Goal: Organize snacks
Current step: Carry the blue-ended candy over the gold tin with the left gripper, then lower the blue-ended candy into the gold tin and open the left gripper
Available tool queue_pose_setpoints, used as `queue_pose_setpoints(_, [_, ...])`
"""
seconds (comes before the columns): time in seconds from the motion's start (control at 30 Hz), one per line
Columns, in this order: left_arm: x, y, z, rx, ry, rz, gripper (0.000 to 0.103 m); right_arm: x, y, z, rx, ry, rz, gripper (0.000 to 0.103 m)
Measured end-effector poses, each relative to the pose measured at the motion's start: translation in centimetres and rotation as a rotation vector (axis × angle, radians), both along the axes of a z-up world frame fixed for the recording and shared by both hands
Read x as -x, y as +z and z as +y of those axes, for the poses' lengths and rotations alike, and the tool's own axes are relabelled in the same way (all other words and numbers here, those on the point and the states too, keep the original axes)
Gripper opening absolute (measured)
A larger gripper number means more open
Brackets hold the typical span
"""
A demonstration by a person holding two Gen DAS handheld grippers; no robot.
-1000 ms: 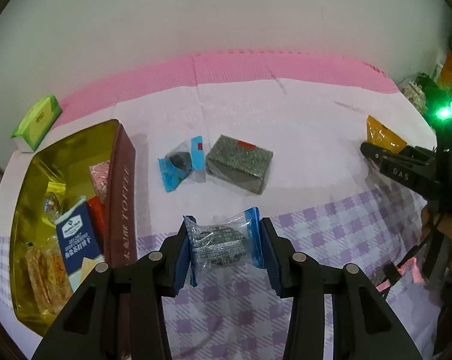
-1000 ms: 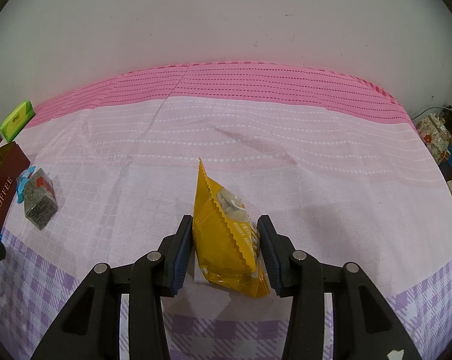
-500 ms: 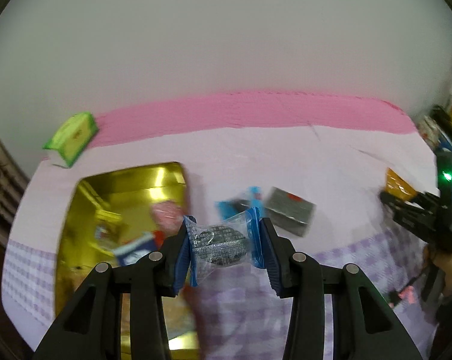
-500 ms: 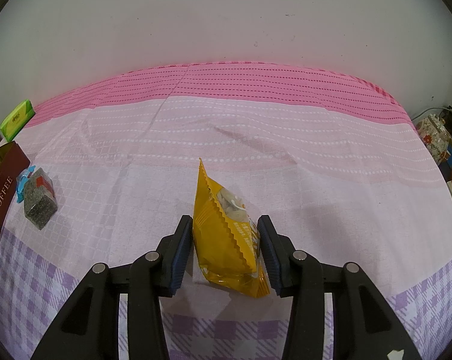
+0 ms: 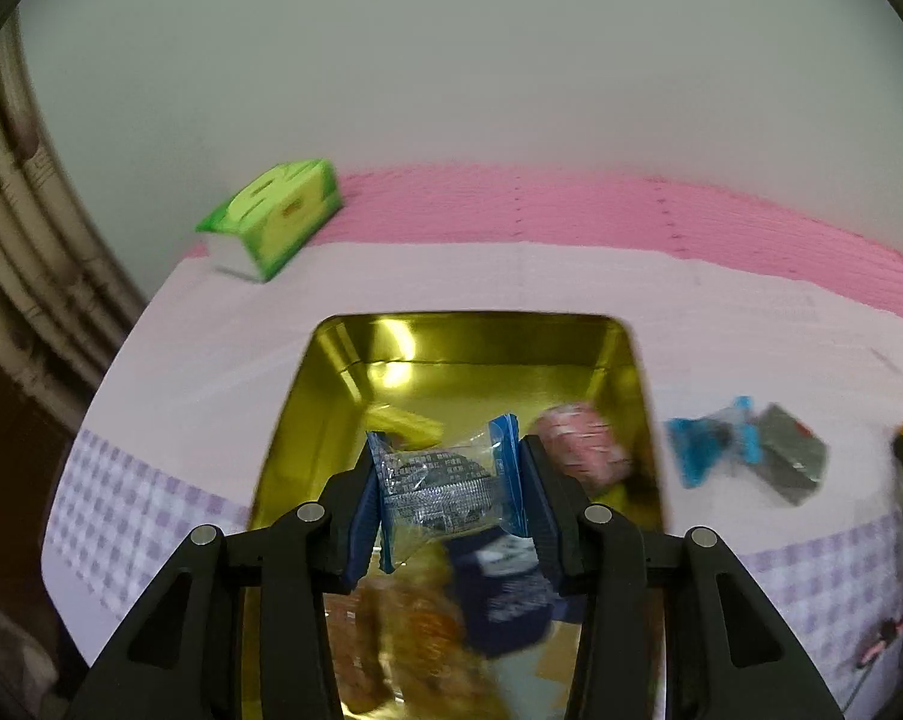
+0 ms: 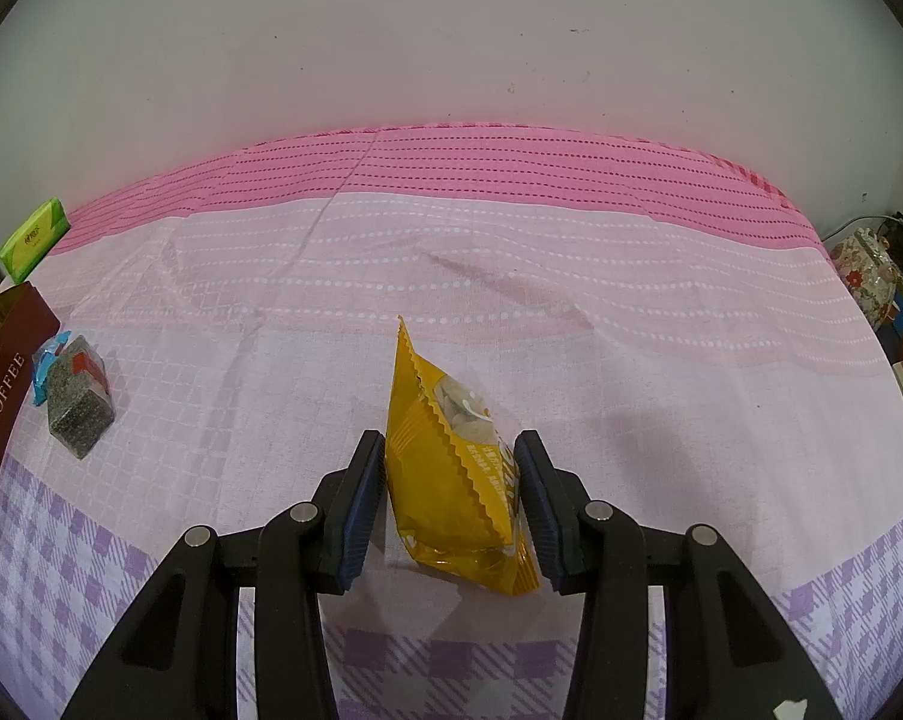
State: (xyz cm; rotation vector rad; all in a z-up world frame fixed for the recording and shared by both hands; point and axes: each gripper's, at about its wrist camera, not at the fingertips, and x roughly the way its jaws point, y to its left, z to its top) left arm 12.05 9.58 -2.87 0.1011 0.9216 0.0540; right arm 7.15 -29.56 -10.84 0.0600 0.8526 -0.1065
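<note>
— Since a second ago the left gripper (image 5: 448,495) has swung across from the purple-checked tablecloth (image 5: 145,516) to above the open gold tin (image 5: 469,348); before, that tin sat off at the left edge of its view. What about the right one?

— Unmoved. The right gripper (image 6: 445,495) sits where it was, its pads on either side of the yellow snack pouch (image 6: 451,462), which rests upright on the cloth. The right pad touches the pouch; whether the left one does is hard to tell.

— And the left?

— Clamped on a clear, blue-ended snack packet (image 5: 451,489), carried in the air over the tin, pointing steeply down. Below it lie a dark blue packet (image 5: 505,594), a pink wrapped snack (image 5: 583,444) and some orange-brown bars (image 5: 409,618), all blurred.

— Anything still outside the tin?

— A second blue-ended packet (image 5: 709,441) touching a grey speckled block (image 5: 790,459), right of the tin. A green tissue pack (image 5: 271,213) lies at the far left corner.
</note>
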Motion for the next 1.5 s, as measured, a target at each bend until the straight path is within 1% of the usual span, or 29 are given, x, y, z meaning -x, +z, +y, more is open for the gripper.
queue_pose_setpoints(0.23, [-0.9, -2.1, 1.9, -0.015, 0.041, 0.05, 0.044, 0.0, 0.0, 0.0, 0.0, 0.0, 0.0, 0.042])
queue_pose_setpoints(0.67, [-1.8, -4.3, 2.9, -0.026, 0.07, 0.121, 0.044, 0.0, 0.0, 0.0, 0.0, 0.001, 0.0, 0.042])
queue_pose_setpoints(1.17, [-2.0, -5.4, 3.5, -0.033, 0.084, 0.157, 0.045, 0.0, 0.0, 0.0, 0.0, 0.001, 0.0, 0.043])
queue_pose_setpoints(1.33, [-2.0, -5.5, 3.4, -0.05, 0.08, 0.158, 0.046, 0.0, 0.0, 0.0, 0.0, 0.001, 0.0, 0.044])
queue_pose_setpoints(1.5, [-2.0, -5.5, 3.4, -0.049, 0.081, 0.16, 0.046, 0.0, 0.1, 0.1, 0.002, 0.003, 0.001, 0.046])
